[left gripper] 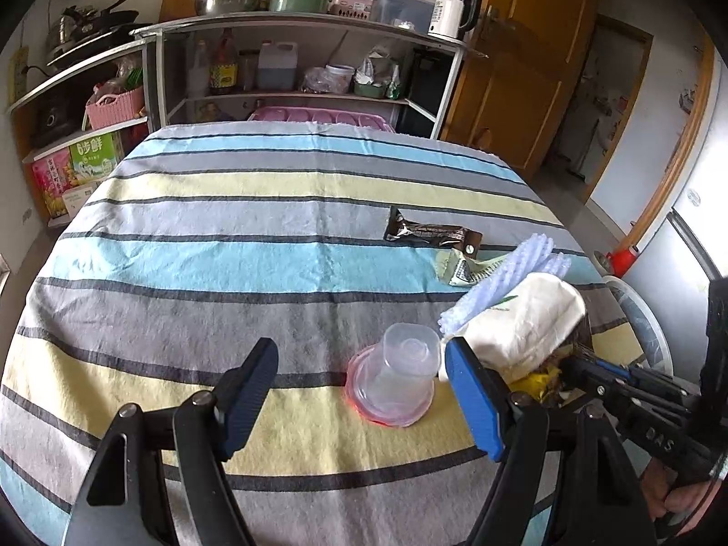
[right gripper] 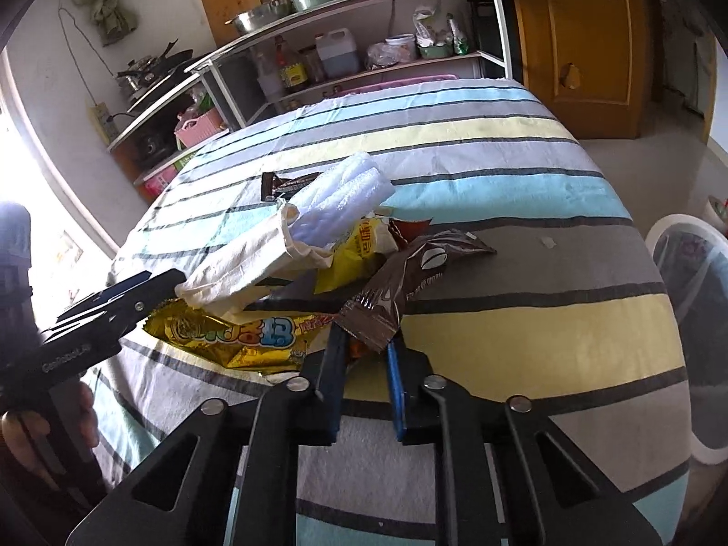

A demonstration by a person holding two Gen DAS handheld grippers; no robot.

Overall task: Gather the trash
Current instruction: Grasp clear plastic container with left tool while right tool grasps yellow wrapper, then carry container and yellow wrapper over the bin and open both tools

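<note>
While the left gripper hangs with its jaws wide apart and nothing between them, a clear cup lies tipped on the striped tabletop just ahead of it. Right of the cup, the right gripper pinches a brown wrapper within a heap of trash: white cloth bag, foam sheet, gold wrapper. Beyond the cup lies a dark wrapper; whether the heap touches the tabletop is unclear. A white bin stands off the tabletop's right edge.
</note>
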